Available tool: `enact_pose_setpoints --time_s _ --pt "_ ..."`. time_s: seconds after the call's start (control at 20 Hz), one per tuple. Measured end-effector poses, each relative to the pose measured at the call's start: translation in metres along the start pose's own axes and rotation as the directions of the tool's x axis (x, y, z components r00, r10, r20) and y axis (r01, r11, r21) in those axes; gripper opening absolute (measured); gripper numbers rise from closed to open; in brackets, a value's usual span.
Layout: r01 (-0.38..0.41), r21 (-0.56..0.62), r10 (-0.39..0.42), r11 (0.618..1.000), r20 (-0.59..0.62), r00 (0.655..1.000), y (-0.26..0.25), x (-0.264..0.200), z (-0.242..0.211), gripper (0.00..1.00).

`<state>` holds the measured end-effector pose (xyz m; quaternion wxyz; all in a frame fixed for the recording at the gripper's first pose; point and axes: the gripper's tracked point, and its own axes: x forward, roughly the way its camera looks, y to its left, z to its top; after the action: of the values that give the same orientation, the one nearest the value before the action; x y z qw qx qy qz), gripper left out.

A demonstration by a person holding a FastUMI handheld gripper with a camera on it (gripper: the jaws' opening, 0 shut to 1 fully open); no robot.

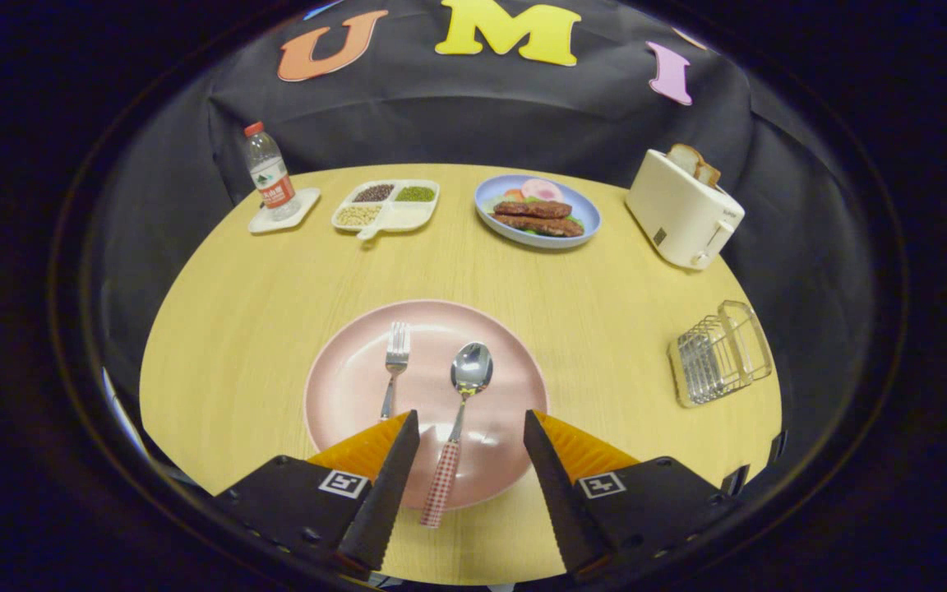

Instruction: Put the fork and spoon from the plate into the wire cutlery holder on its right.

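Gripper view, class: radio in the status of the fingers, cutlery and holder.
Gripper open, spoon handle between its fingers. Fork beside it on the pink plate. Wire cutlery holder to the right; bare table between.

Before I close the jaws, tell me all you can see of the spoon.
The spoon looks like shiny metal, with an oval bowl facing up and a slim neck running into a red-and-white checked handle. It lies flat on the pink plate, bowl pointing away, just right of the fork and apart from it. The handle end juts over the plate's near rim above the table. It sits between the open jaws of the gripper, which do not touch it.
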<state>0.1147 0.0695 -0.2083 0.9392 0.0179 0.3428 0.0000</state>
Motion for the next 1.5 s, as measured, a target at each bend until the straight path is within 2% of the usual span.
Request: enact_pose_setpoints --time_s 0.15,0.45,0.6,0.65,0.7,0.85,0.95,1.0,1.05,1.1,1.2,1.3,1.5 --pt "0.007 0.050 -0.003 0.999 -0.067 0.998 0.003 0.012 -0.010 0.73" --pt "0.004 0.106 0.010 0.994 -0.127 0.992 0.011 0.013 -0.027 0.67" --pt "0.053 0.101 -0.034 0.993 -0.182 0.983 0.008 0.013 -0.043 0.66" --pt "0.047 0.124 -0.020 0.991 -0.210 0.978 0.012 0.013 -0.049 0.61" --pt "0.055 0.131 -0.025 0.990 -0.218 0.976 0.013 0.015 -0.050 0.61" --pt "0.106 0.125 -0.069 0.987 -0.270 0.960 0.014 0.016 -0.054 0.42" --pt "0.115 0.127 -0.069 0.985 -0.316 0.946 0.012 0.013 -0.059 0.39" --pt "0.116 0.136 -0.064 0.984 -0.340 0.938 0.011 0.011 -0.061 0.32" --pt "0.106 0.141 -0.048 0.984 -0.362 0.931 0.013 0.007 -0.062 0.15" --pt "0.096 0.144 -0.035 0.985 -0.374 0.927 0.014 0.009 -0.062 0.11" --pt "0.089 0.116 -0.039 0.989 -0.377 0.925 0.008 0.007 -0.060 0.12" --pt "0.077 0.084 -0.045 0.993 -0.335 0.941 0.002 0.005 -0.053 0.09" --pt "0.005 0.069 0.014 0.998 -0.273 0.962 -0.006 -0.017 -0.041 0.07"
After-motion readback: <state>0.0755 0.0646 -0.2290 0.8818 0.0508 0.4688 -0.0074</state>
